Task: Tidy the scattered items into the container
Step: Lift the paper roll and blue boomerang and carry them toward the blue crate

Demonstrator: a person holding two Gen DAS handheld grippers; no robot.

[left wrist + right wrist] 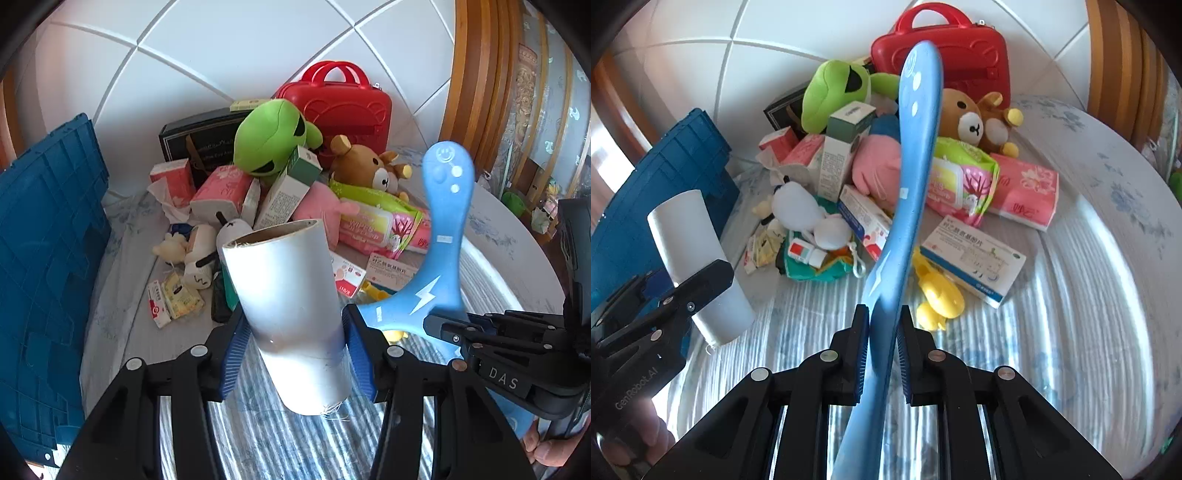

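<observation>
My left gripper (293, 341) is shut on a white roll with a cardboard core (286, 295) and holds it tilted above the bed; the roll also shows in the right wrist view (698, 258). My right gripper (882, 336) is shut on a blue boomerang (908, 158), held upright; the boomerang also shows in the left wrist view (439, 236), right of the roll. The blue crate (44, 251) stands at the left, and in the right wrist view (676, 173) it is behind the roll.
A pile lies ahead: green alien plush (269, 140), brown bear (373, 170), red case (343, 107), pink plush (879, 166), wipes pack (964, 181), tissue packs (1027, 192), medicine boxes (975, 254), yellow toy (938, 291), black box (199, 144). White tiled wall behind.
</observation>
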